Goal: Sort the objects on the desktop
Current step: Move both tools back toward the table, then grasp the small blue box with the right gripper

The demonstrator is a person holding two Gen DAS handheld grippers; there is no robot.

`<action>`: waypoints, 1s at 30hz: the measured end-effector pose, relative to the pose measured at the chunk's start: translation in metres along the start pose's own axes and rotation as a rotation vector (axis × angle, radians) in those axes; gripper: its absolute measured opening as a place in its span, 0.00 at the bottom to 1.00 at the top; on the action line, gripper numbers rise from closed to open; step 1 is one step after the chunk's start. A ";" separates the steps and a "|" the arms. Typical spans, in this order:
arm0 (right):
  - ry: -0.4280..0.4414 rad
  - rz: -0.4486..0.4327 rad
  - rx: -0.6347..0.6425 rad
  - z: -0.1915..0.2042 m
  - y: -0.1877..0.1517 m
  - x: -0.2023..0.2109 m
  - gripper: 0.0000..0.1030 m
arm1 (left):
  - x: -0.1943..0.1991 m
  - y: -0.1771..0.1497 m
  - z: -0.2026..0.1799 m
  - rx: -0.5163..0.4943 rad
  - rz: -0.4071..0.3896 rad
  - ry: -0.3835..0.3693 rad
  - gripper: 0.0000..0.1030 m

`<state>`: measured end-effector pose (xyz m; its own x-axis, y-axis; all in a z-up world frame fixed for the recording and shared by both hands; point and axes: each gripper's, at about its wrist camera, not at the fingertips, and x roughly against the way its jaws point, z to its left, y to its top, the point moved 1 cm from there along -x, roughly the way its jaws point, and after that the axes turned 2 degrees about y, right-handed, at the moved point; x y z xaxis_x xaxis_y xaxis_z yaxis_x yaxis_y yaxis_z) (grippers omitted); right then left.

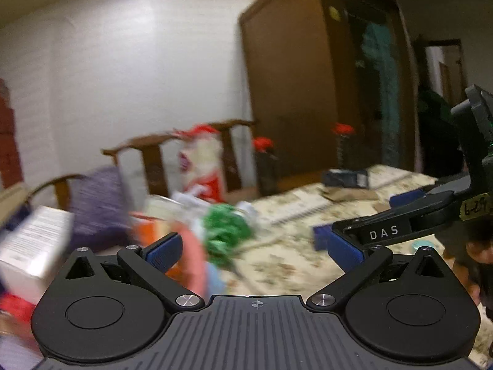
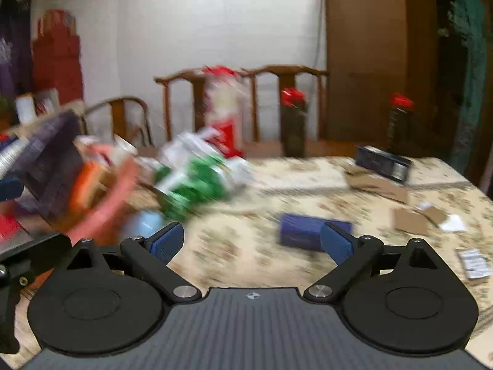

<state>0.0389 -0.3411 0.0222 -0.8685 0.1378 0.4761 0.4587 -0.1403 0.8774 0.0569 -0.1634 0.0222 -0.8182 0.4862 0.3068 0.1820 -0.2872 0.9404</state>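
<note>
Both views are motion-blurred. My left gripper (image 1: 252, 252) is open and empty above the floral table (image 1: 292, 262). A green-and-white bag (image 1: 226, 229) lies just ahead of it, beside a pink basket rim (image 1: 194, 256). My right gripper (image 2: 252, 242) is open and empty. A dark blue box (image 2: 303, 229) lies on the table (image 2: 246, 246) just beyond its right finger. The green-and-white bag (image 2: 194, 182) and the pink basket (image 2: 114, 197) are to its left front. The right gripper also shows at the right of the left wrist view (image 1: 339, 243).
Wooden chairs (image 2: 277, 98) stand behind the table. A red-and-white bag (image 2: 223, 114), two dark vases with red flowers (image 2: 292, 120), a dark blue carton (image 2: 382, 162), cardboard pieces (image 2: 409, 219) and a purple box (image 2: 49, 166) are around. A white box (image 1: 30, 243) is at the left.
</note>
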 end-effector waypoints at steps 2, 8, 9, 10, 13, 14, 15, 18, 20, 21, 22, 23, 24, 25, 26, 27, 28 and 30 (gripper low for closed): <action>-0.034 0.019 0.010 -0.021 -0.009 -0.007 0.93 | -0.016 -0.008 -0.017 -0.015 0.018 -0.001 1.00; -0.029 0.077 -0.013 -0.075 -0.018 -0.046 0.93 | -0.067 -0.032 -0.046 -0.036 0.111 -0.008 1.00; -0.020 0.087 -0.002 -0.079 -0.019 -0.055 0.93 | -0.075 -0.036 -0.048 -0.037 0.127 -0.006 1.00; -0.015 0.094 0.010 -0.080 -0.019 -0.061 0.93 | -0.078 -0.039 -0.049 -0.034 0.137 -0.003 1.00; -0.001 0.104 0.060 -0.082 -0.020 -0.080 0.94 | -0.098 -0.042 -0.051 -0.019 0.165 0.007 1.00; 0.004 0.107 0.080 -0.081 -0.019 -0.085 0.94 | -0.103 -0.041 -0.052 -0.019 0.172 0.010 1.00; 0.007 0.109 0.103 -0.081 -0.019 -0.090 0.94 | -0.108 -0.041 -0.053 -0.022 0.176 0.011 1.00; 0.026 0.109 0.187 -0.080 -0.014 -0.105 0.97 | -0.117 -0.038 -0.054 -0.039 0.176 0.013 1.00; 0.039 0.112 0.253 -0.078 -0.009 -0.118 0.97 | -0.123 -0.038 -0.054 -0.043 0.179 0.016 1.00; 0.042 0.119 0.286 -0.077 -0.007 -0.124 0.97 | -0.128 -0.037 -0.053 -0.045 0.180 0.022 1.00; 0.038 0.125 0.322 -0.075 -0.005 -0.131 0.97 | -0.132 -0.035 -0.053 -0.047 0.181 0.027 1.00; 0.030 0.127 0.355 -0.073 -0.004 -0.138 0.97 | -0.136 -0.033 -0.051 -0.049 0.181 0.031 1.00; 0.022 0.131 0.384 -0.072 -0.002 -0.144 0.97 | -0.140 -0.031 -0.049 -0.049 0.181 0.037 1.00; 0.016 0.136 0.404 -0.071 -0.001 -0.150 0.98 | -0.145 -0.029 -0.046 -0.049 0.180 0.044 1.00; 0.020 0.145 0.420 -0.071 -0.001 -0.156 0.99 | -0.150 -0.027 -0.044 -0.048 0.177 0.053 1.00; 0.028 0.152 0.432 -0.071 -0.001 -0.160 1.00 | -0.155 -0.024 -0.040 -0.043 0.177 0.064 1.00; 0.046 0.157 0.437 -0.073 -0.002 -0.165 1.00 | -0.160 -0.021 -0.037 -0.043 0.177 0.063 1.00; 0.046 0.182 0.436 -0.077 -0.004 -0.175 1.00 | -0.167 -0.019 -0.035 -0.055 0.180 0.066 1.00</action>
<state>0.1743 -0.4396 -0.0687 -0.7698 0.1041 0.6297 0.6314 0.2682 0.7276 0.1710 -0.2682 -0.0520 -0.8097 0.3681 0.4571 0.3001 -0.4098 0.8614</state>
